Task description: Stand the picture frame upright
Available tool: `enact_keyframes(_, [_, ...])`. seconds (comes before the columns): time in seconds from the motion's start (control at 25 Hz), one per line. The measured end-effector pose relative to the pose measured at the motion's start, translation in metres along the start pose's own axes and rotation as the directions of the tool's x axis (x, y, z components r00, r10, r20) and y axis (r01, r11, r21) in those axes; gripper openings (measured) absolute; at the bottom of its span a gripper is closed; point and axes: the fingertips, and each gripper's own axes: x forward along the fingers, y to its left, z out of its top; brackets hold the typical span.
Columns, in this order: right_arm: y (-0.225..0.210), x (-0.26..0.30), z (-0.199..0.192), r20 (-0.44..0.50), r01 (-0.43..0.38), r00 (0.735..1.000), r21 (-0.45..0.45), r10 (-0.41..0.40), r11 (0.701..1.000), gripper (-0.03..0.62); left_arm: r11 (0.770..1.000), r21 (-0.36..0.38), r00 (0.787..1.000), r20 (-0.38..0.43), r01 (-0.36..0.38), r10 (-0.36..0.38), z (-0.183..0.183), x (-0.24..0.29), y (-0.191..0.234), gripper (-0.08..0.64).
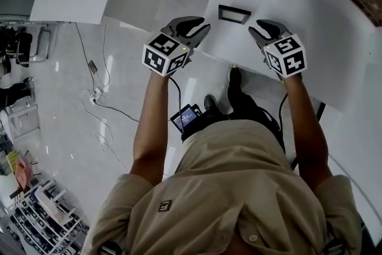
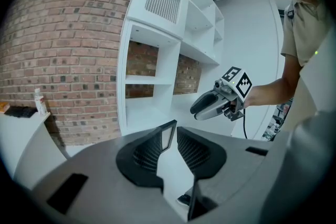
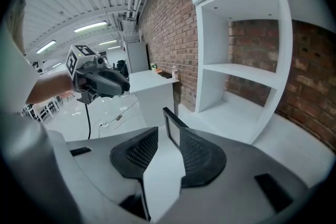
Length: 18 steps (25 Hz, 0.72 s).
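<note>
Status: my left gripper has its jaws spread, with nothing between them. My right gripper is likewise spread and empty. Both hang above the white tabletop.

Location of the workpiece: the picture frame is on the tabletop, on the far side of both grippers and between them, at the foot of the shelf unit. It appears to lie flat. Neither gripper touches it.

Recommended procedure, as I judge it:
1. Lower one gripper to a side rail of the frame and close on the rail, not on the glass.
2. Pivot the frame up on its near or far edge.
3. Brace the opposite side with the other gripper.
4. Release only when the frame rests steady.
</note>
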Motion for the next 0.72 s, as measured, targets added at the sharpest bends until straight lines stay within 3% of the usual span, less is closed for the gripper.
enact_keyframes(0.4, [0.056,-0.078,0.062,0.172,0.040,0.985,-0.038,-0.033,0.999,0.060,0.993,0.088,0.989,0.130,-0.077,0.066,0.044,-0.093,-0.030,0.086])
enact_keyframes(0.72, [0.122,-0.155,0.110,0.326,0.051,0.945,-0.117,-0.010,0.992,0.005,0.980,0.152,0.956,0.282,-0.131,0.084,0.084,-0.175,-0.076,0.066])
